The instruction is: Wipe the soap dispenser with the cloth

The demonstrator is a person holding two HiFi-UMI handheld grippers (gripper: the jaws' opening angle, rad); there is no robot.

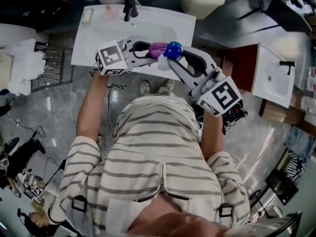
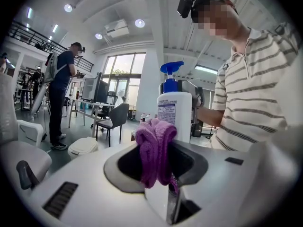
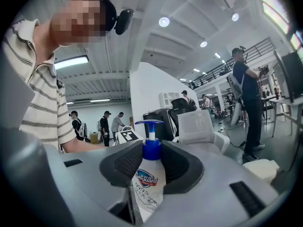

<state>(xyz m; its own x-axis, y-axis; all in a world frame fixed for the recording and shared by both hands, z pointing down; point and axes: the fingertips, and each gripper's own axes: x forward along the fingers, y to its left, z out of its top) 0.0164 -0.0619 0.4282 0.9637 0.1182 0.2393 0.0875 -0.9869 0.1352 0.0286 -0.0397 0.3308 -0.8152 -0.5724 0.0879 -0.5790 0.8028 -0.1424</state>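
Your left hand-held gripper [image 1: 147, 51] [image 2: 157, 167] is clamped on the purple cloth [image 1: 158, 49] [image 2: 155, 148], which is bunched into a thick fold between the jaws and rises above them. Your right hand-held gripper [image 1: 178, 62] [image 3: 147, 174] has its jaws closed on the white body of the soap dispenser [image 1: 173, 49] [image 2: 174, 109] [image 3: 147, 178], gripping it below the blue collar. The bottle stands upright, with its blue pump [image 3: 149, 126] clear above the jaws.

From the head view, both tools meet in front of your chest, over the near edge of the white washbasin [image 1: 96, 36]. The dispenser is held in the air, not resting on the basin. The cloth sits just beside the pump head; the two look to be in contact there, though none of the views settles it. In the left gripper view the cloth lies directly in front of the bottle's lower label. The dark tap [image 1: 130, 8] is at the far side of the basin, well apart from both tools.
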